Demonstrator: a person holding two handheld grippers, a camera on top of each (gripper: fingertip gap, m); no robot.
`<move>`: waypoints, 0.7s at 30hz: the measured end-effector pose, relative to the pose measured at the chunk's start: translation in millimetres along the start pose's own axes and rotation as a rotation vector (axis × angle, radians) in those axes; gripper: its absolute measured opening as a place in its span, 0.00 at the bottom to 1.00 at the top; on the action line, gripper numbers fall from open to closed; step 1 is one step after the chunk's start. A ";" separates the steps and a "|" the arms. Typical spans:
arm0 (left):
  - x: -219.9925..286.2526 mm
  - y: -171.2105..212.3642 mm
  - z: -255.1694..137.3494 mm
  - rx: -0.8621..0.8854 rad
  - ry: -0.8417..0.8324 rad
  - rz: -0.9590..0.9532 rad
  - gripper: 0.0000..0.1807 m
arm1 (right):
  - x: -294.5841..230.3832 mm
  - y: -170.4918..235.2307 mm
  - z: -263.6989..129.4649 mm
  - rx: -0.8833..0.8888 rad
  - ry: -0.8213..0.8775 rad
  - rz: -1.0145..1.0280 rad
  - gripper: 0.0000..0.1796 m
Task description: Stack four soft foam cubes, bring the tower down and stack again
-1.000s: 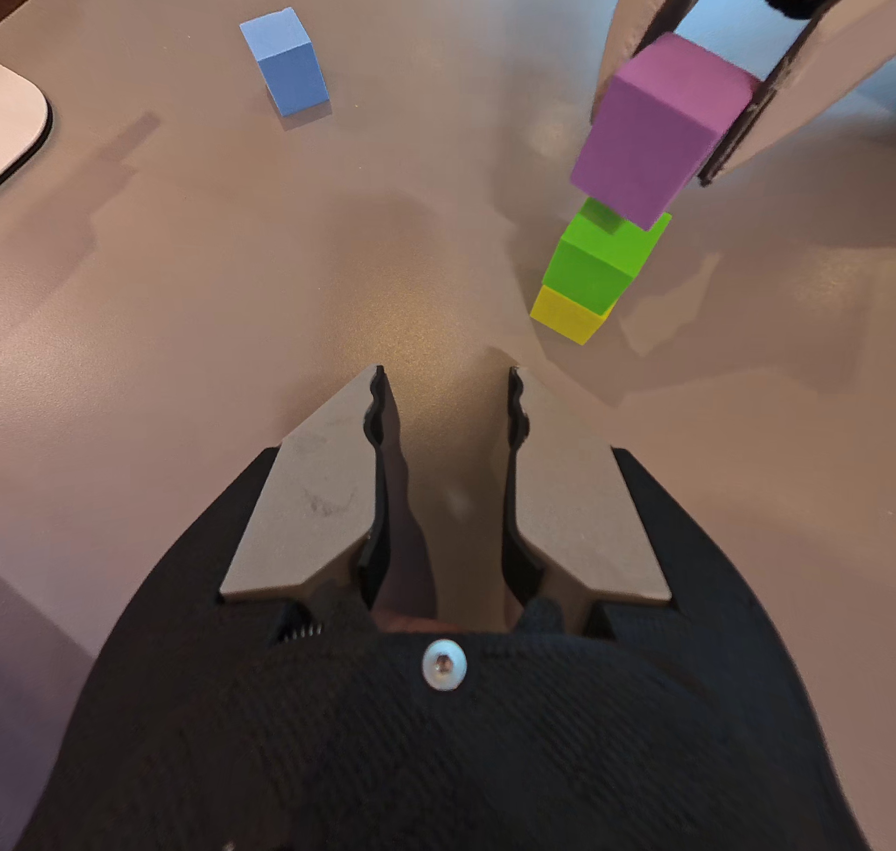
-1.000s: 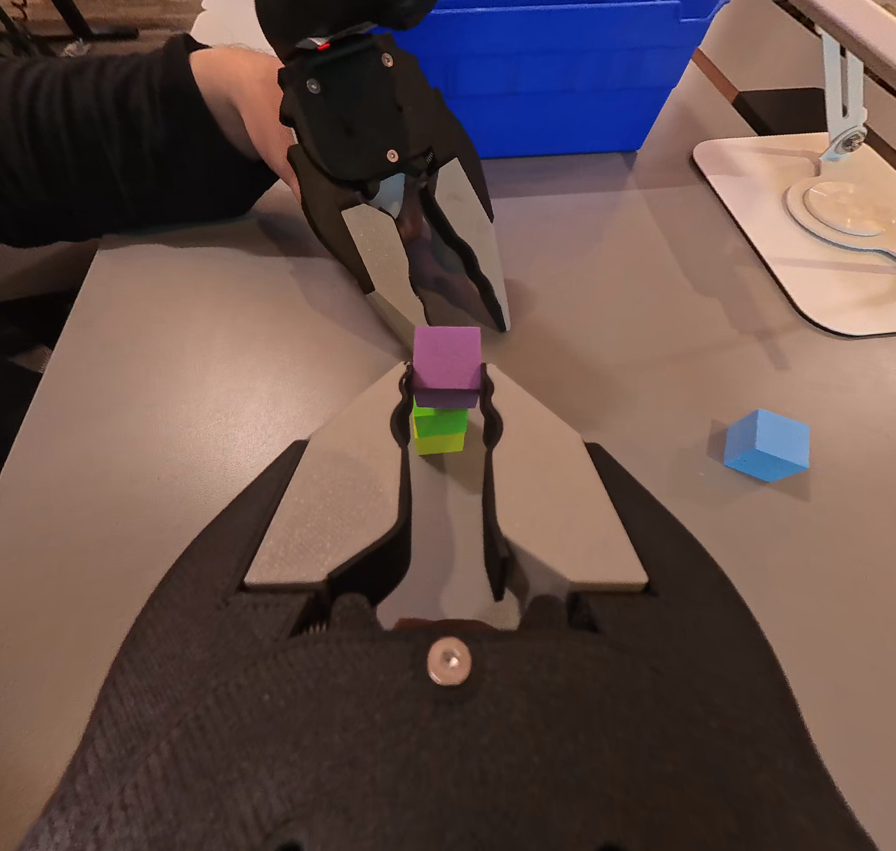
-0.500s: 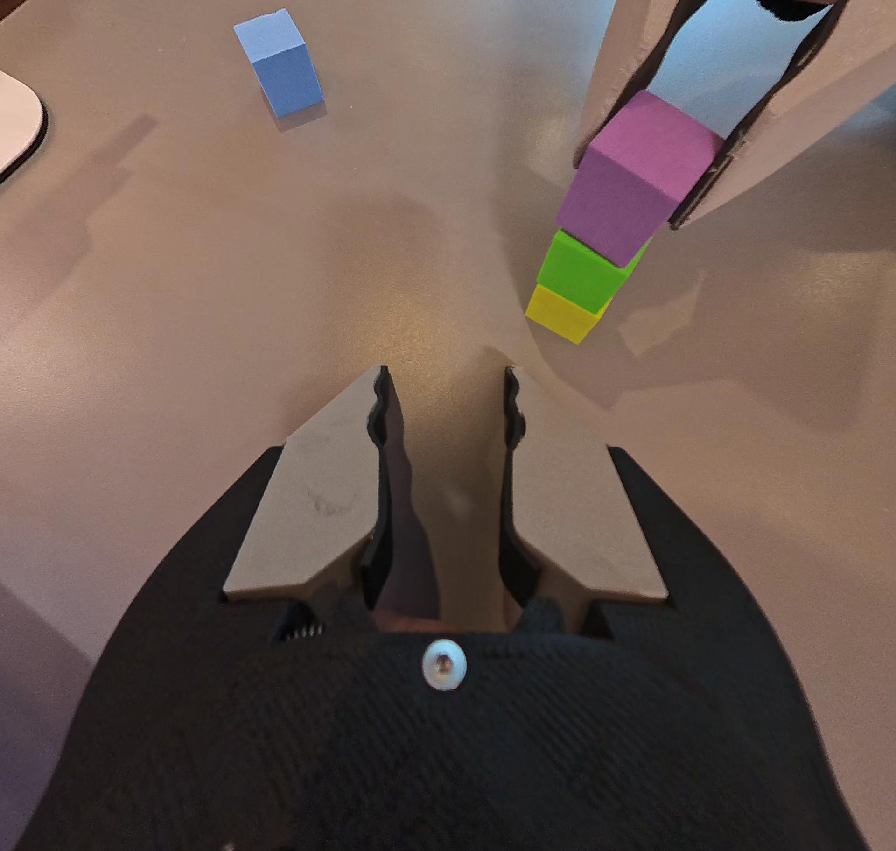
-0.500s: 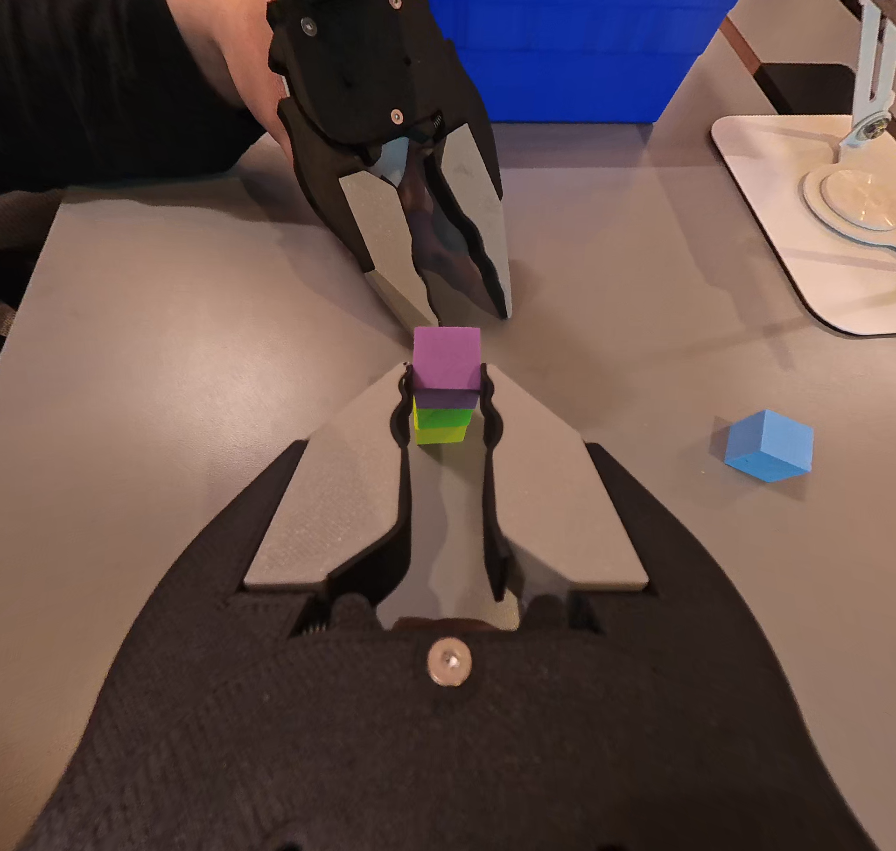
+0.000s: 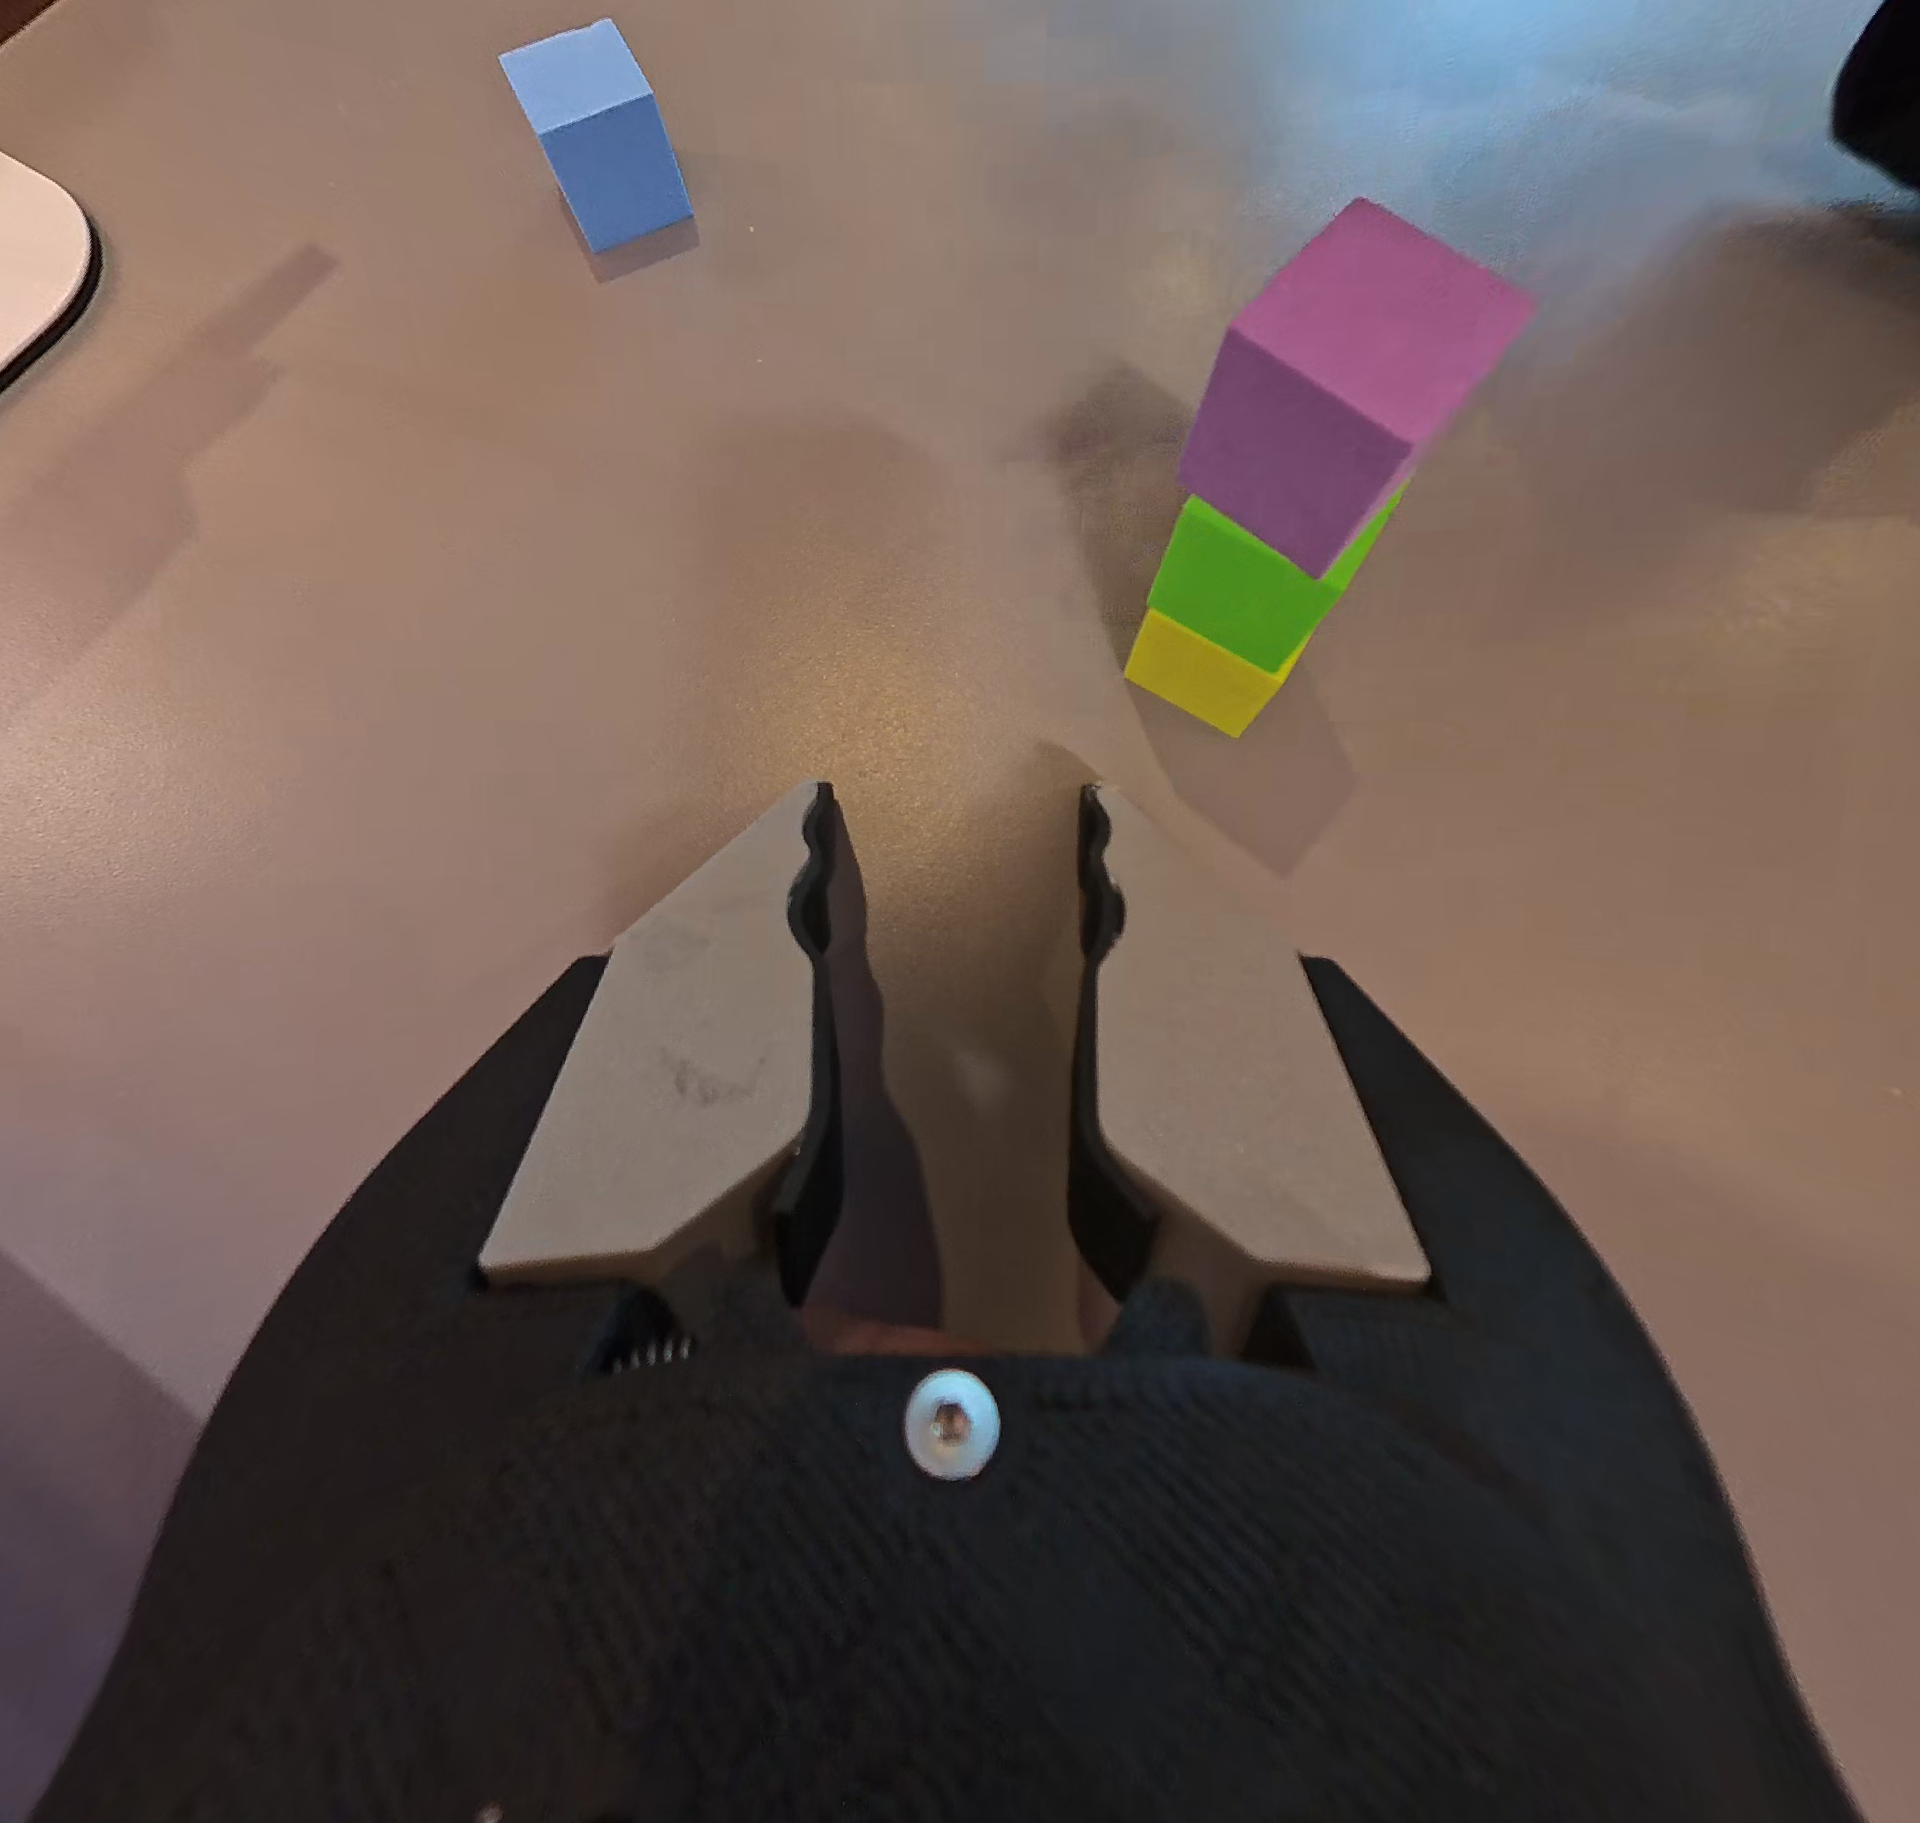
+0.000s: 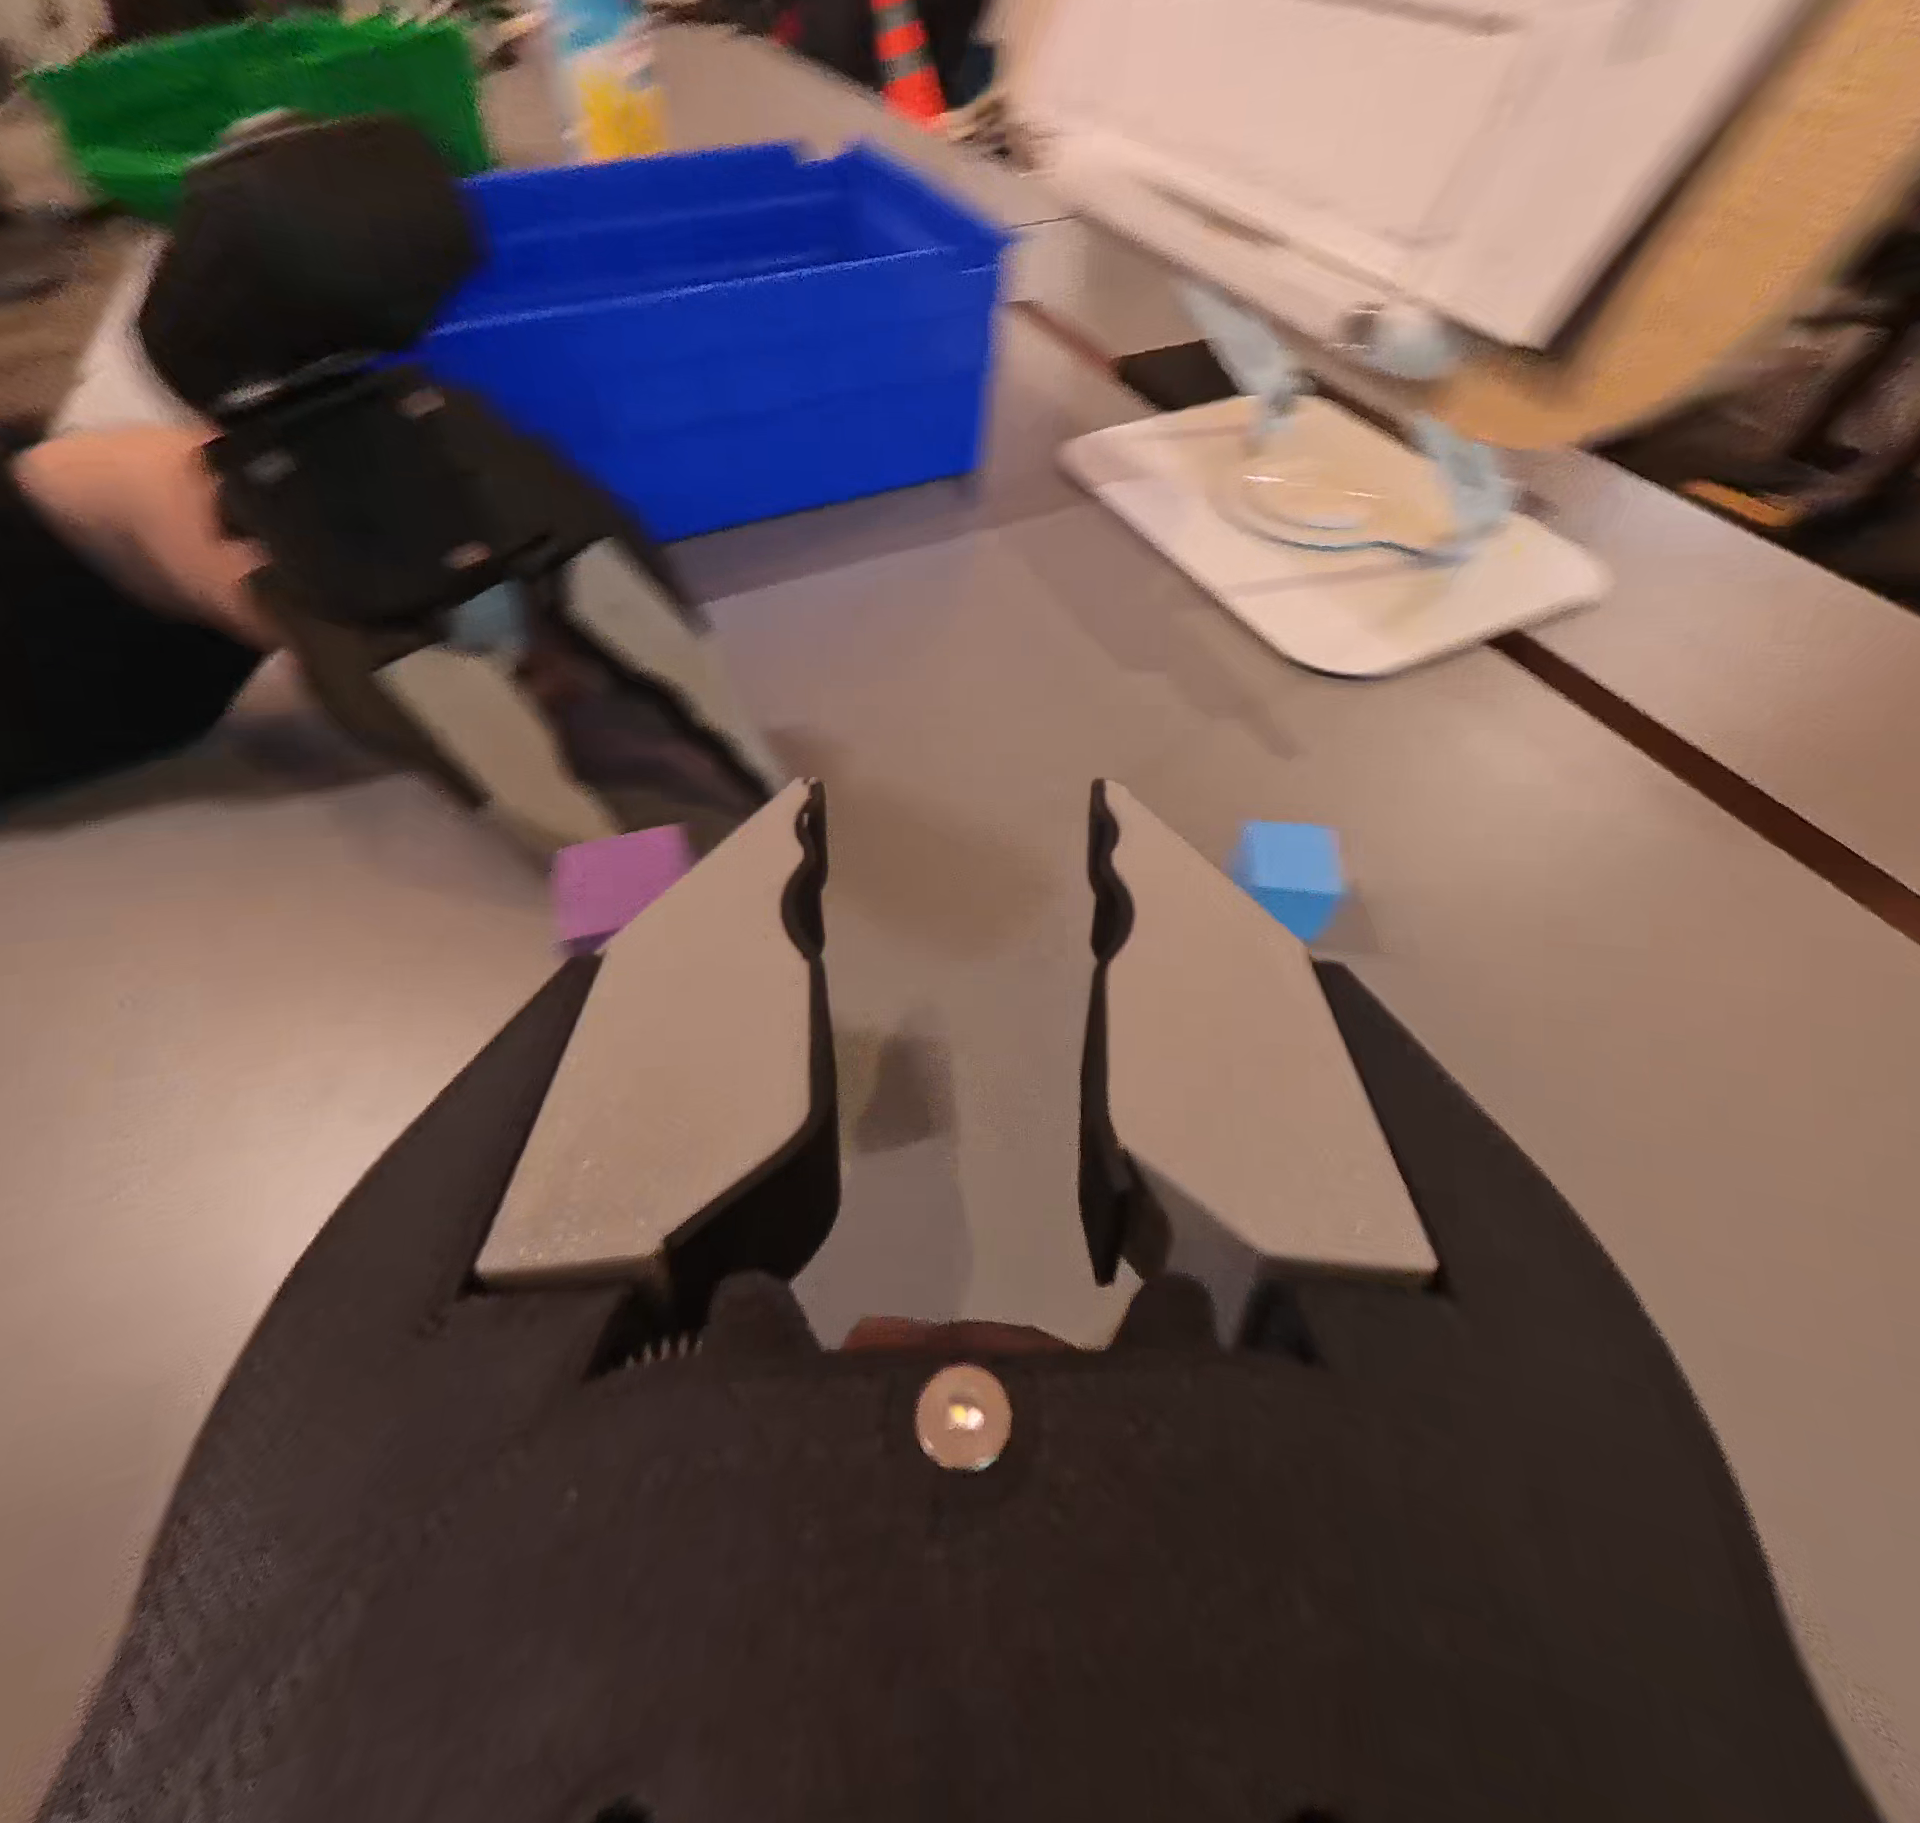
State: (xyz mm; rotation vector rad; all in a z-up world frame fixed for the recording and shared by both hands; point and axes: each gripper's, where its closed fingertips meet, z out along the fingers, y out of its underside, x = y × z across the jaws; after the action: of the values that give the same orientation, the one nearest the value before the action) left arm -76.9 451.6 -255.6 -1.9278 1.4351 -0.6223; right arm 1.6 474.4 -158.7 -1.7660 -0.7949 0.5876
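Observation:
In the left wrist view a tower stands on the table: a purple cube [image 5: 1340, 381] on a green cube [image 5: 1247, 584] on a yellow cube [image 5: 1205, 677]. A blue cube [image 5: 603, 137] lies alone at the far left. My left gripper [image 5: 951, 797] is open and empty, hovering short of the tower. In the blurred right wrist view my right gripper [image 6: 956, 797] is open and empty, lifted away; the purple cube [image 6: 613, 885] peeks out left of its fingers and the blue cube [image 6: 1288, 874] lies to the right. The left gripper [image 6: 582, 745] shows beyond the tower.
A blue bin [image 6: 727, 350] stands at the back of the table. A white monitor-stand base [image 6: 1340, 547] sits at the right and shows at the left edge of the left wrist view [image 5: 31, 267]. A green bin [image 6: 260, 100] is farther back. A sleeve [image 6: 94, 672] is at left. My right fingertips sit around 12 centimetres from my left ones. Between my right fingertips and the blue cube [image 5: 603, 137] there is roughly 11 centimetres. It is also in sight in the right wrist view [image 6: 1250, 862].
My right gripper set the purple cube on the green one, opened, and pulled back and up, leaving the left wrist view. The left gripper barely moved.

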 end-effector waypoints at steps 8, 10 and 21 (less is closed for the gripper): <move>0.0 0.0 0.0 0.000 0.001 -0.001 0.25 | 78.7 45.5 29.9 -0.156 0.263 0.098 0.40; 0.0 0.0 0.0 0.000 0.001 -0.001 0.25 | 83.2 49.5 40.1 -0.197 0.268 0.075 0.38; 0.2 0.1 0.1 0.000 0.002 0.000 0.25 | 95.5 67.6 66.8 -0.353 0.255 0.012 0.16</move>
State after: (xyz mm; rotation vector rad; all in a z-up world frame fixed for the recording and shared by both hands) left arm -76.8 451.4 -255.7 -1.9274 1.4369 -0.6247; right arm 32.1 573.2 -245.0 -2.1174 -0.7408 0.2293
